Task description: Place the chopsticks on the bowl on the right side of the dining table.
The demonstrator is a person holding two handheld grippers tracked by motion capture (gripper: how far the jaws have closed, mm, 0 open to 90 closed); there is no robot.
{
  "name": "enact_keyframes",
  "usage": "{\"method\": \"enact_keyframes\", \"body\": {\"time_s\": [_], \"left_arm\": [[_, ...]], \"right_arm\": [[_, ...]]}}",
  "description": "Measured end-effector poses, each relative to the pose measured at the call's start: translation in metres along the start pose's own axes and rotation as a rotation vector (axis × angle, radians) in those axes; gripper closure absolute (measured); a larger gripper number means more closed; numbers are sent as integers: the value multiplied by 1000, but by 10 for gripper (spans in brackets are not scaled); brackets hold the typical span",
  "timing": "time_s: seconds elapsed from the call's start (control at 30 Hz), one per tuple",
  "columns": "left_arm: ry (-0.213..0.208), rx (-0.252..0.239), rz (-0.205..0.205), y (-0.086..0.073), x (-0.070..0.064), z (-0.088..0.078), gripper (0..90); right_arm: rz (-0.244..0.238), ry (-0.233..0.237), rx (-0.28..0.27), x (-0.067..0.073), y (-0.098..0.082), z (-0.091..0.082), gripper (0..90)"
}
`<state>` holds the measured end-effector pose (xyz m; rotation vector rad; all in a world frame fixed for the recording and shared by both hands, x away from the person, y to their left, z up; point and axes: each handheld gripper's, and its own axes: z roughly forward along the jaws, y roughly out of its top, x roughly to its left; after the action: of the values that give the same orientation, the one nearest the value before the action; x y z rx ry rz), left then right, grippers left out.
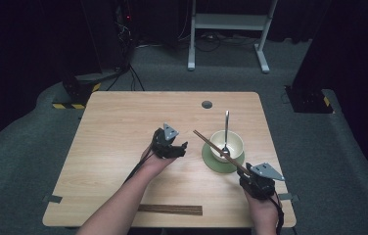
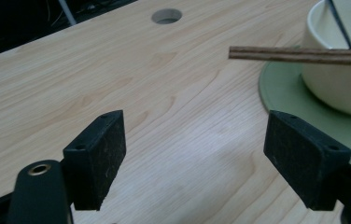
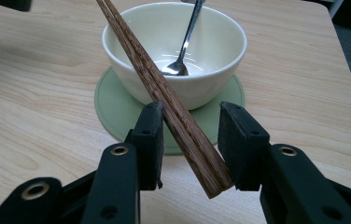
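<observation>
- The right claw (image 3: 190,144) grasps the pair of brown wooden chopsticks (image 3: 164,93), their long axis slanting up-left past the cream bowl's (image 3: 173,56) rim.
- The left claw (image 2: 211,163), released, hovers over open light-wood tabletop (image 2: 117,84).

The surface (image 1: 123,127) was pale wood with a soft wavy grain. On it sat a cream bowl (image 3: 211,60) on a sage-green saucer (image 3: 113,107), a shiny silver spoon (image 3: 183,51) inside. The chopsticks (image 3: 173,105) were dark reddish-brown (finely streaked along their length). Both sets of tongs, left (image 2: 194,161) and right (image 3: 190,140), were matt black with brass-coloured rivets. A dark brown strip (image 1: 170,209) lay at the surface's near edge.
</observation>
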<state>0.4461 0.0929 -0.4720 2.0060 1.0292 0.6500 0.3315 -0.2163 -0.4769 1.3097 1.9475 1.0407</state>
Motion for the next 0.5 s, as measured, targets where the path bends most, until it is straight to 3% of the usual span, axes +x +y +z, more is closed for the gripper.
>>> {"method": "enact_keyframes", "body": {"time_s": [0.33, 0.5], "left_arm": [[-16, -10, -14, 7, -17, 14, 241], [-18, 5, -3, 7, -22, 22, 243]], "right_arm": [[2, -19, -6, -10, 1, 1, 553], [11, -35, -6, -16, 2, 3, 527]]}}
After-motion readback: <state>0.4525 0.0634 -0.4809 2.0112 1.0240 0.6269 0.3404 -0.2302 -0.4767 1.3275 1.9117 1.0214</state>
